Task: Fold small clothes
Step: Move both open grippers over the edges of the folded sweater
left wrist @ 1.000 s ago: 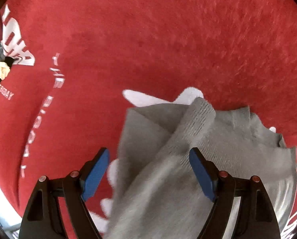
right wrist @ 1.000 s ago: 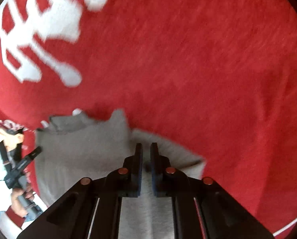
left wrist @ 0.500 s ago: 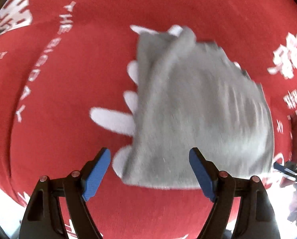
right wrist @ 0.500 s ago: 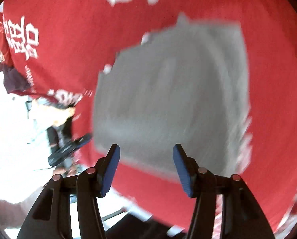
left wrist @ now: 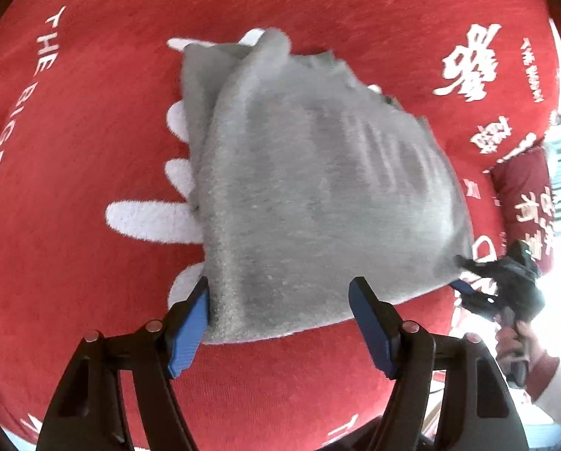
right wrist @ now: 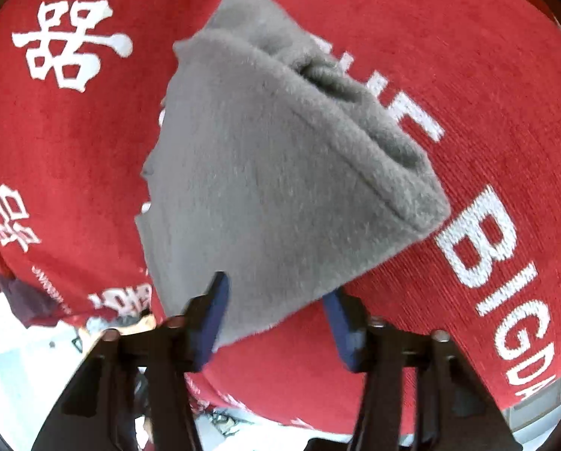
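Note:
A small grey knit garment [left wrist: 310, 188] lies folded on a red cloth with white lettering [left wrist: 92, 112]. My left gripper [left wrist: 280, 323] is open, its blue pads either side of the garment's near edge, holding nothing. In the right wrist view the same grey garment [right wrist: 280, 173] shows a thick folded edge on its right side. My right gripper [right wrist: 276, 319] is open, its jaws straddling the garment's near corner without gripping it. The right gripper also shows in the left wrist view [left wrist: 495, 285] at the garment's right corner.
The red cloth [right wrist: 506, 75] covers the whole surface and hangs over the near edge. A person's hand [left wrist: 525, 342] holds the right gripper at the right. A dark red cloth [right wrist: 25, 300] hangs at the lower left of the right wrist view.
My right gripper was shut on the garment a second ago and has opened and pulled back. Both grippers have drawn away, and the garment now lies folded flat.

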